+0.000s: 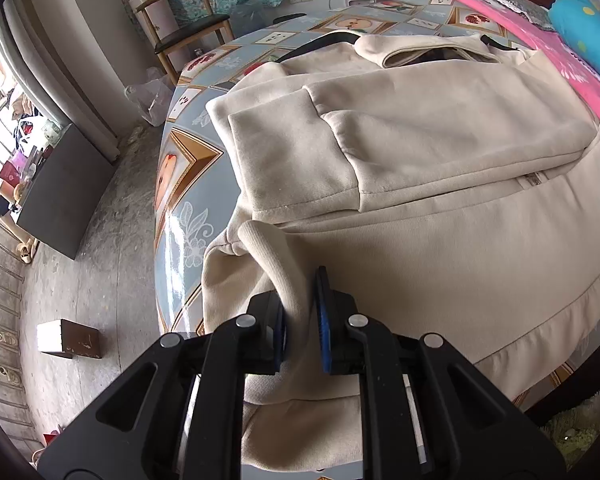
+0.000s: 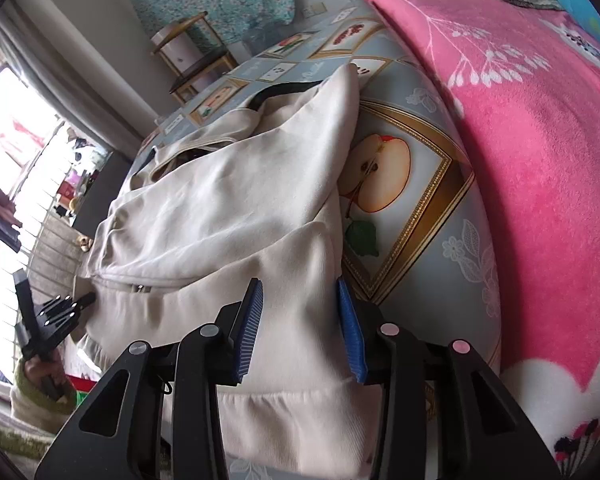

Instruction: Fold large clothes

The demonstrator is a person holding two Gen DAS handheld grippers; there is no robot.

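The cream fleece jacket [image 1: 440, 184] lay folded on the fruit-patterned tablecloth [image 1: 188, 184]; the left gripper [image 1: 302, 328] pinched its hem fold, while the right gripper [image 2: 300, 328] straddled the hem corner, jaws half-wide

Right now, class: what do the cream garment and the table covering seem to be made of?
Cream garment: soft knit, likely fleecy cotton; matte, ribbed hem, limp folds. Table covering: probably wipeable vinyl or oilcloth; printed fruit pattern with glossy window glare.
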